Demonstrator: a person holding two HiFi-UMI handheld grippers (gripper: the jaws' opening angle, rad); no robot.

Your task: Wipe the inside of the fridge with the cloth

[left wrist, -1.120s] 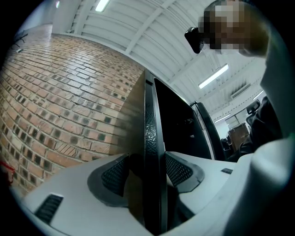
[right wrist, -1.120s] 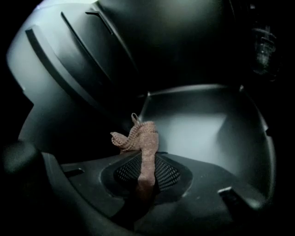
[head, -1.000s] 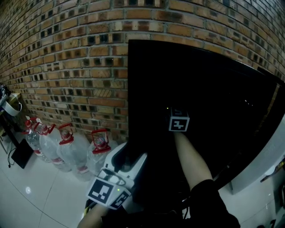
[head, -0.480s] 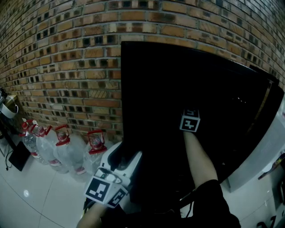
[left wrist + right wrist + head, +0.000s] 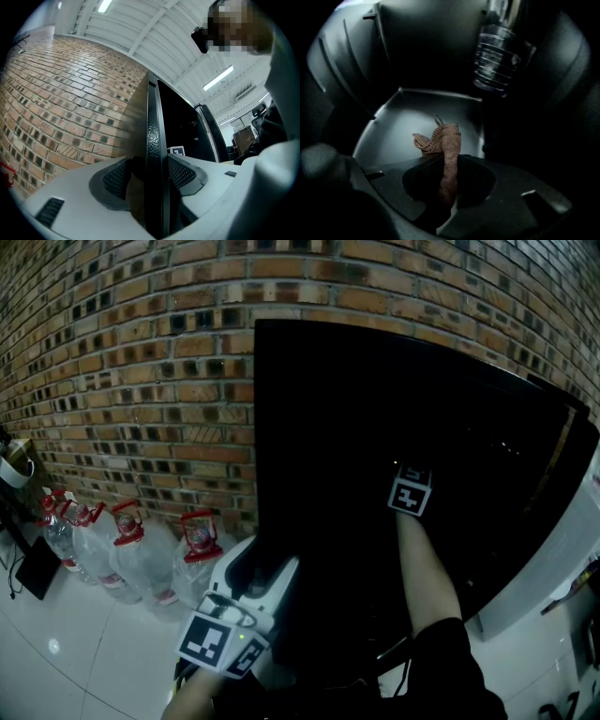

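Left gripper [image 5: 157,174]: jaws closed part-way onto the fridge's [image 5: 375,427] black panel edge [image 5: 154,136], which runs straight up between the ribbed pads. Door or side wall, cannot tell.
Why that grip: prob. to steady the cabinet, or hold it open, while the other hand works inside.
Left of that gripper: brick wall [image 5: 70,93]. Right of it: the dark interior, w/ the other gripper's marker cube [image 5: 176,151] just past the right jaw.
Right gripper [image 5: 445,177]: reaching deep into the fridge, jaws pinched nearly together on the cloth [image 5: 443,140].
Cloth: brown, trimmed edge, bunched. One fold stands up out of the jaws and flops left, ahead of the tips.
Why held so: a loose wad in front gives a soft face to drag over surfaces, pads clear of the liner.
Ahead of and below the right jaws: pale shelf [image 5: 417,122], the only lit surface inside. Whether the cloth touches it, cannot tell.
Up and right of the right jaws: ribbed clear bottle [image 5: 499,61], well apart from the cloth.
Stage: wiping looks under way, w/ the shelf the likely target.
Next move calls for: cloth pressed flat and swept across, minding the bottle.
Outside, left of left gripper: water jugs [image 5: 141,554] on the floor by the wall.
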